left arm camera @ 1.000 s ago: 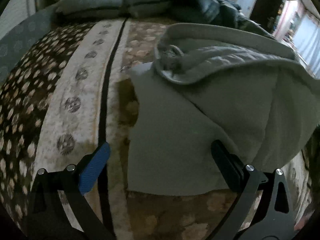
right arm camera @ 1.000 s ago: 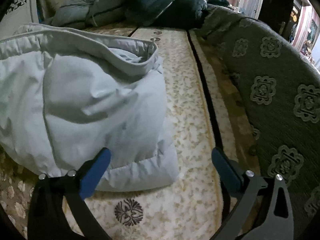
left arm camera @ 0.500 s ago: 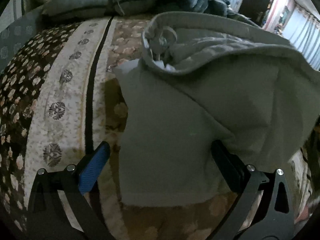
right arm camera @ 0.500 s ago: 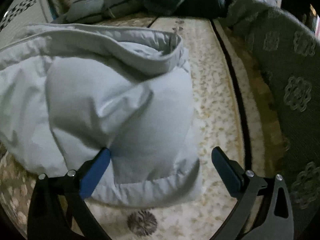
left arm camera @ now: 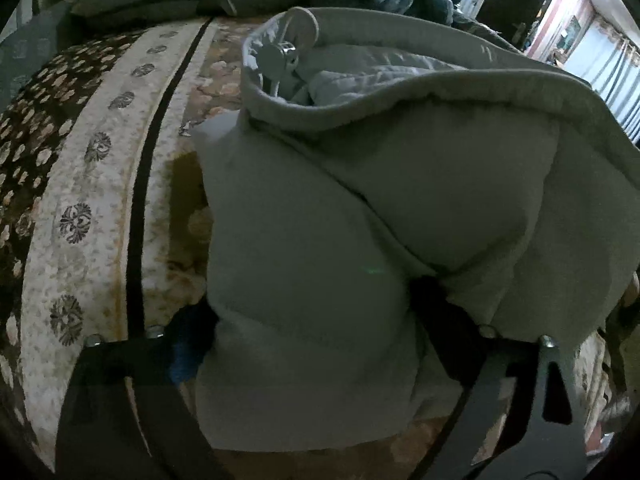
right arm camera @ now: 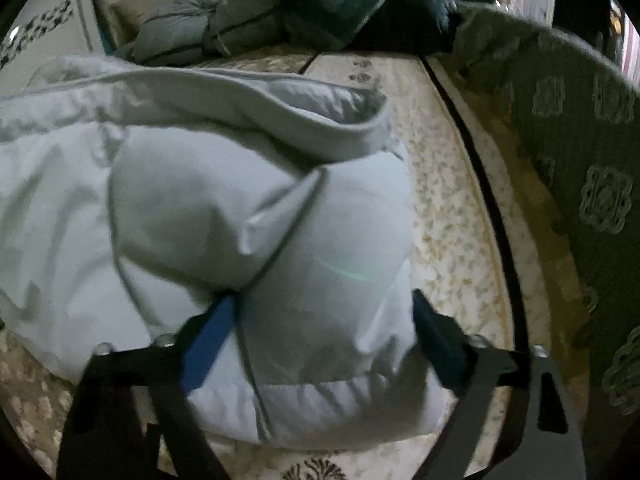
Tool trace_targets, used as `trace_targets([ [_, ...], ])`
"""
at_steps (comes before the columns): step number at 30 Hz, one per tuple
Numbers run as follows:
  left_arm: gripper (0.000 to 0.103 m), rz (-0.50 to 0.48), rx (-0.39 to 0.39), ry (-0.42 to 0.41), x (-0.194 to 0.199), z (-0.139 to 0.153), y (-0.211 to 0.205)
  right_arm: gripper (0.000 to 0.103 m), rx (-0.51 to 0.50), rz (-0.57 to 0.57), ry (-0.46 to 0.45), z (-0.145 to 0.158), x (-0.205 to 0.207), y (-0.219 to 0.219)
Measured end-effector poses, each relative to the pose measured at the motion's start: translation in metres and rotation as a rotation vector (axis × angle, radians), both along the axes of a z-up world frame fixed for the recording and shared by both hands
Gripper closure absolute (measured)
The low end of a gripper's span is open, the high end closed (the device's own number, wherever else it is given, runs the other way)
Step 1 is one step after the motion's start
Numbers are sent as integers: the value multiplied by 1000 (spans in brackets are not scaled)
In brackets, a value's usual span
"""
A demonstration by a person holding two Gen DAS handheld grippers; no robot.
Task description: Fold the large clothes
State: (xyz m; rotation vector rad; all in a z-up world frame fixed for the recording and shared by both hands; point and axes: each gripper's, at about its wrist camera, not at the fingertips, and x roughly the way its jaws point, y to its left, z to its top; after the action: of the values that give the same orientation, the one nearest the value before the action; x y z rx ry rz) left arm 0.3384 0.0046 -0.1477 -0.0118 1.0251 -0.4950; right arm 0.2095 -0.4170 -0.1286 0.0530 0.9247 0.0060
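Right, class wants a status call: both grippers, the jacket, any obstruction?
Left gripper and right gripper just closing, pale padded jacket bulging between each pair of jaws. Jacket part-folded on patterned bedspread. Nothing blocking.

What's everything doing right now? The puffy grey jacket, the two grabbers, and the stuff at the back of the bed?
Grey jacket: lying bunched on the bed, collar open, not folded flat yet.
Left gripper: jaws just been closing, around a near corner of the jacket.
Right gripper: jaws just been closing, around the other near corner.
Dark bedding: heaped at the far end.
Patterned bedcover: spread flat.
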Motion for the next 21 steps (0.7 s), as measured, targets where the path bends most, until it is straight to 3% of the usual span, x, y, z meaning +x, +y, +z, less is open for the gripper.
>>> trace_targets([
  [2,30,-8,-20,15,0,-1,3,52,-27,8,-7,4,-4,6],
  [5,52,-35,-21,23,2,4,-2,66,-63,17,4,8,-4,13],
  [8,64,-42,39,6,3,14,-14,79,-82,1,4,15,-3,16],
  [13,77,-6,128,-65,2,46,-39,88,-156,-36,-78,50,-7,29],
  [17,82,24,101,-154,5,92,-44,89,-162,-72,-246,112,-16,31],
  [21,83,48,74,-253,30,144,-50,89,-178,-94,-401,170,4,28],
])
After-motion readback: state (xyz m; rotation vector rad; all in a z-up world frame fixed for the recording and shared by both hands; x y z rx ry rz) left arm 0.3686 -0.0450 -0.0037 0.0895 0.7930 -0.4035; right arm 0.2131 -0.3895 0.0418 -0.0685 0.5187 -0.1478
